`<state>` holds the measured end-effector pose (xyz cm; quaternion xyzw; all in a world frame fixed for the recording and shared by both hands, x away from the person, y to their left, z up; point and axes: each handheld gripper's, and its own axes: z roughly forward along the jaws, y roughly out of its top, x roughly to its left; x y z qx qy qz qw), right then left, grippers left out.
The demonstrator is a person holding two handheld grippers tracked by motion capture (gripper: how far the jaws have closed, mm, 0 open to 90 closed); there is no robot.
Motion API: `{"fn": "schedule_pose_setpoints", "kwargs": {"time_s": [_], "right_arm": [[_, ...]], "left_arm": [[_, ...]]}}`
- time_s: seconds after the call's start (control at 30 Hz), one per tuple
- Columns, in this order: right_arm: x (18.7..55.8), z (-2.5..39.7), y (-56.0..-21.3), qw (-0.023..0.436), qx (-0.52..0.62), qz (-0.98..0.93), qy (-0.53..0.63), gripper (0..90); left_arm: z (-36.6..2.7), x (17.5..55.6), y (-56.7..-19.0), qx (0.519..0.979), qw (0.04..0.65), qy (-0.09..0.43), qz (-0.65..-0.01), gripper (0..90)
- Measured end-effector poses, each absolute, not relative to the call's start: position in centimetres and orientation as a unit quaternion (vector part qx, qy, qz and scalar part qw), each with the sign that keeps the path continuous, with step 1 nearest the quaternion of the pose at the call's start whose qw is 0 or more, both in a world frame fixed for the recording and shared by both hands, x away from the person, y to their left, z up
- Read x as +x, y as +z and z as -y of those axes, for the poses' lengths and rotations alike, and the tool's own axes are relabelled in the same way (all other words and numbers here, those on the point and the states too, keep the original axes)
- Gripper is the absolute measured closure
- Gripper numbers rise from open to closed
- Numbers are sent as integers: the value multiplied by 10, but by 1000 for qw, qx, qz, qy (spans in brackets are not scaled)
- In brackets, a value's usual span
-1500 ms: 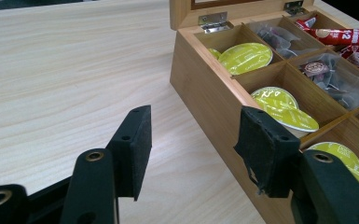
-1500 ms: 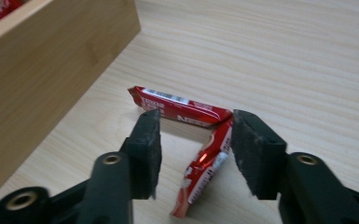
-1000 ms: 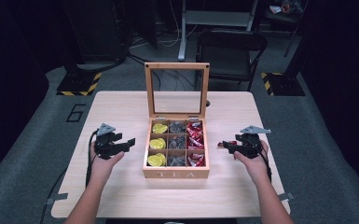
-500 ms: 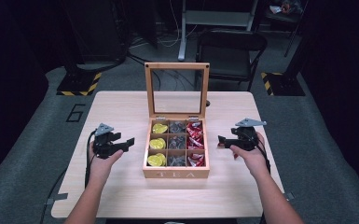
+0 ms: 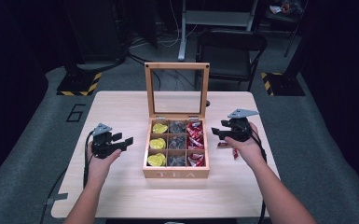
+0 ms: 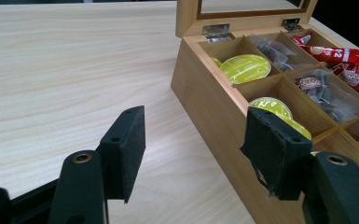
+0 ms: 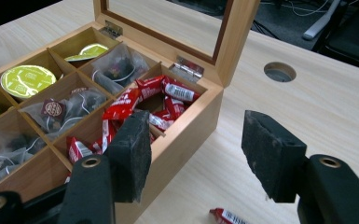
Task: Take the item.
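Observation:
An open wooden tea box [image 5: 176,174] stands mid-table, its glass lid [image 5: 177,66] upright. Yellow-green capsules [image 5: 157,143] fill the left column, clear tea bags [image 5: 177,142] the middle, red sachets [image 5: 195,135] the right. My left gripper [image 5: 123,140] hovers open just left of the box, jaws pointing at its side wall [image 6: 205,93], nothing between them. My right gripper [image 5: 218,129] is open beside the box's right side, above the red sachets [image 7: 121,107] and the right wall [image 7: 186,135]. A loose red sachet [image 7: 226,217] lies on the table below it.
Two loose red sachets [image 5: 224,145] lie on the table right of the box, under my right hand. A round cable hole [image 7: 279,71] sits behind the box's right corner. A black chair [image 5: 231,46] stands beyond the far edge. Bare tabletop [image 6: 65,70] stretches left of the box.
My right gripper has moved away from the near edge and a little left, closer to the box's right side. The left gripper has stayed where it was.

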<state>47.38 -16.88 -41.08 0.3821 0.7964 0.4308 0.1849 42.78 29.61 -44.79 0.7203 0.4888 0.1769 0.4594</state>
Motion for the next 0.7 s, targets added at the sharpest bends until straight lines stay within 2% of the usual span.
{"fn": "schedule_pose_setpoints", "kwargs": {"time_s": [0.4, 0.7], "right_arm": [[492, 161, -383, 189, 374, -796, 437, 441], [512, 160, -376, 182, 384, -793, 436, 440]], "left_arm": [[-297, 428, -447, 718, 463, 177, -489, 389], [-296, 428, -448, 718, 466, 174, -487, 390]]}}
